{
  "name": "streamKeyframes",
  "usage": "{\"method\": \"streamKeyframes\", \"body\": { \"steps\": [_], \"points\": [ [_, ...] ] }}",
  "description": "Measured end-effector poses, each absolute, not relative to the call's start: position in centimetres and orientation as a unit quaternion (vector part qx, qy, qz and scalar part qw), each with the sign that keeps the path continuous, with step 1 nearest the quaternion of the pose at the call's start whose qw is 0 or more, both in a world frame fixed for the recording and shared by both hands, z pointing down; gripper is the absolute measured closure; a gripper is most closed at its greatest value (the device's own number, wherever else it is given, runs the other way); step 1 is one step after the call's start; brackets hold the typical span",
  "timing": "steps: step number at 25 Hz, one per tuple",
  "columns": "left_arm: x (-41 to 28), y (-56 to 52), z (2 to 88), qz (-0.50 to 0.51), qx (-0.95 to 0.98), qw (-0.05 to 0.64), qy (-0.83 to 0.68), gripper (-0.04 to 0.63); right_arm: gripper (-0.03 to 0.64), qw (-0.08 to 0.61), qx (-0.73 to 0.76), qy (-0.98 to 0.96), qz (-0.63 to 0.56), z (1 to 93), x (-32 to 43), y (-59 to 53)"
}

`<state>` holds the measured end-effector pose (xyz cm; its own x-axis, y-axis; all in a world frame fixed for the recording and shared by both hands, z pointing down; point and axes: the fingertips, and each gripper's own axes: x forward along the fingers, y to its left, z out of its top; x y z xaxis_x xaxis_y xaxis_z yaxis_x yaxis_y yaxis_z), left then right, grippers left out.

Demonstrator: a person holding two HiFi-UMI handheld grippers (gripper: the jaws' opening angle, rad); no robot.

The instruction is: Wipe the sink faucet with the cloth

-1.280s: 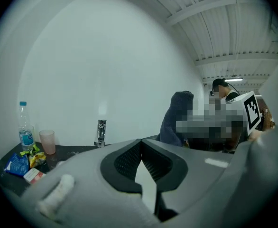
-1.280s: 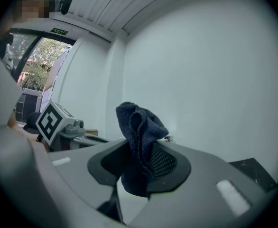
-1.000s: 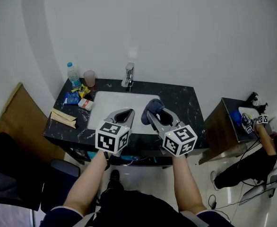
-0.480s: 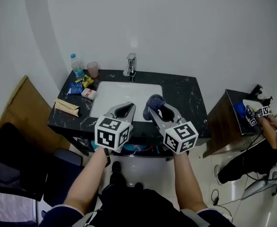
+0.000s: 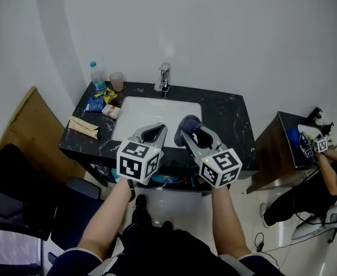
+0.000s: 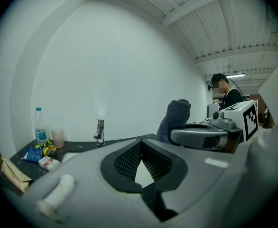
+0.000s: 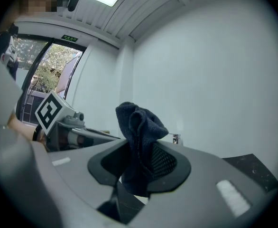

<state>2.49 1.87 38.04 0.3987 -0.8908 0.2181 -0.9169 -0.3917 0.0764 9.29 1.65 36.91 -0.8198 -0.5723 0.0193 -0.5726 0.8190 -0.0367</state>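
On the right gripper (image 7: 139,161) the jaws pinch the dark blue cloth (image 7: 140,127) low down, and the wad sticks up out of them. On the left gripper (image 6: 140,161) the jaws are pressed together with nothing between.

Both hover side by side over the front edge of the surface (image 5: 226,119), at 6 o'clock of the white sink (image 5: 157,112). The faucet (image 5: 164,77) stands at the sink's 12 o'clock against the wall, well apart from the cloth.

Progress, my read: cloth is in hand, wiping not started — the reach across the basin and the whole wipe are left.

- **Head view only:** the layout, with bottle (image 5: 97,76), cup (image 5: 117,81) and snack packets (image 5: 95,103) at the sink's 10 o'clock.
- **Right gripper view only:** how the cloth is gripped, with the faucet tiny at the cloth's 3 o'clock.
- **Left gripper view:** the faucet unobstructed at 10 o'clock of its jaws, and the cloth side-on.
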Motion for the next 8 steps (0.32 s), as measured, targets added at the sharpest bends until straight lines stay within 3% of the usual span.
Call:
{"method": "streamKeyframes", "body": {
  "steps": [8],
  "points": [
    [1.65, 1.85, 38.56, 0.064, 0.831, 0.091, -0.545, 0.595, 0.495, 0.004, 0.3, -0.954, 0.016, 37.31, 8.5, 1.75]
  ]
}}
